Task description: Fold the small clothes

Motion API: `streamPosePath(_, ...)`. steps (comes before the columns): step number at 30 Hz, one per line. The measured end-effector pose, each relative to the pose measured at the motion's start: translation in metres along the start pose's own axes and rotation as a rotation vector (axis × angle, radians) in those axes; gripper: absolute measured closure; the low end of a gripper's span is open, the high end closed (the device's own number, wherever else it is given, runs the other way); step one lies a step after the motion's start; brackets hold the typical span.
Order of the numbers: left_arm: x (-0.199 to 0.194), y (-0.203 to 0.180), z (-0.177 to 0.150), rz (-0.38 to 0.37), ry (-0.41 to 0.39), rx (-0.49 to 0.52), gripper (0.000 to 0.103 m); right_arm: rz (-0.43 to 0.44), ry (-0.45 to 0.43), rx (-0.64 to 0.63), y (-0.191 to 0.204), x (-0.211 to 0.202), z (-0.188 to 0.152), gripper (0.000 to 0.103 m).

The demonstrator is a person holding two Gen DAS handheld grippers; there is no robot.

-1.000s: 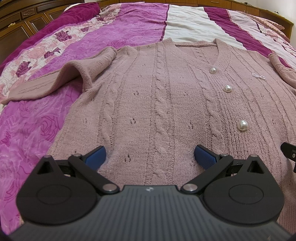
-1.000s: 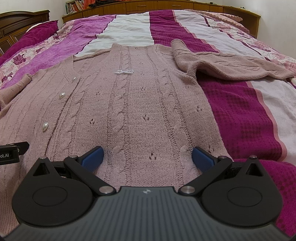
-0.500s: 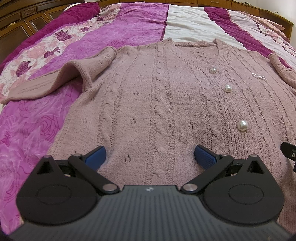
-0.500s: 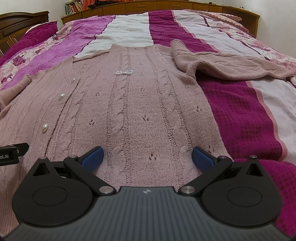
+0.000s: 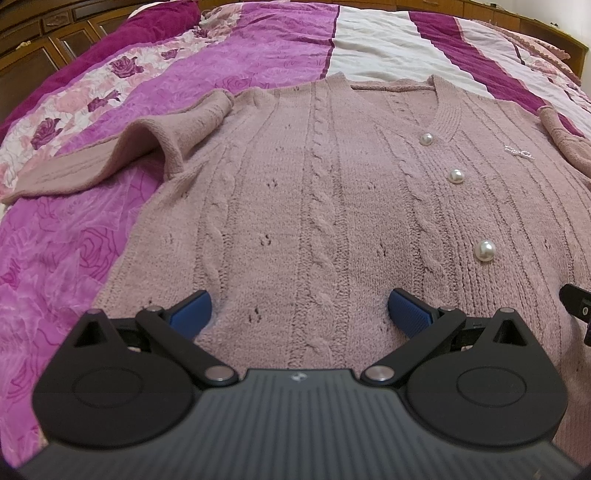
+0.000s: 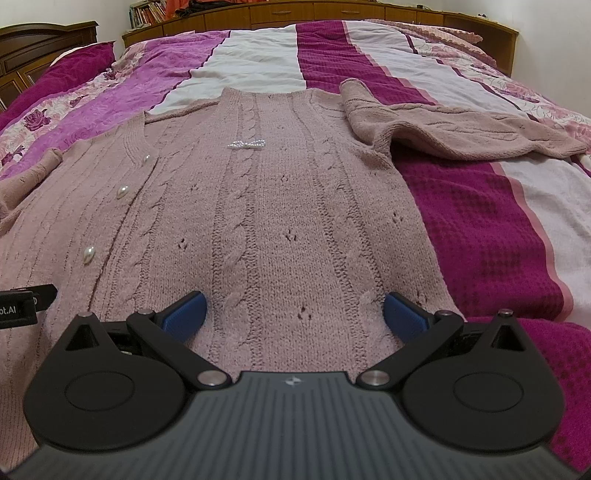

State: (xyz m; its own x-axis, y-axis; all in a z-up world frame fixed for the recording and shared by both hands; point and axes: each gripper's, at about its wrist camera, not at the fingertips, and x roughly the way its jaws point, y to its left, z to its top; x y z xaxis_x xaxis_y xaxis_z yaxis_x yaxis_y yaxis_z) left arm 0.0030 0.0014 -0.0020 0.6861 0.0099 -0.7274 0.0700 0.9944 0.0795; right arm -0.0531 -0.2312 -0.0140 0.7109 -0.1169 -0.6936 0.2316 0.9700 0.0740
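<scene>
A dusty-pink cable-knit cardigan with pearl buttons lies flat, front up, on the bed; it also shows in the right wrist view. Its left sleeve lies out to the left, its right sleeve out to the right. A small beaded bow sits on the chest. My left gripper is open and empty over the hem's left half. My right gripper is open and empty over the hem's right half. Blue pads rest close to the knit.
The bed has a striped quilt in pink, white and magenta. Floral quilt panels lie at the left. A wooden headboard with cabinets runs along the far end. The other gripper's edge shows at the right.
</scene>
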Motion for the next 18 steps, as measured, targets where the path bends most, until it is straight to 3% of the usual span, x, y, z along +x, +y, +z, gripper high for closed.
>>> streamPosePath(18, -0.0011, -0.0009, 0.0022, 0.005, 0.006, 0.002, 0.000, -0.006, 0.002, -0.001, -0.0015, -0.0001, 0.0004, 0.000)
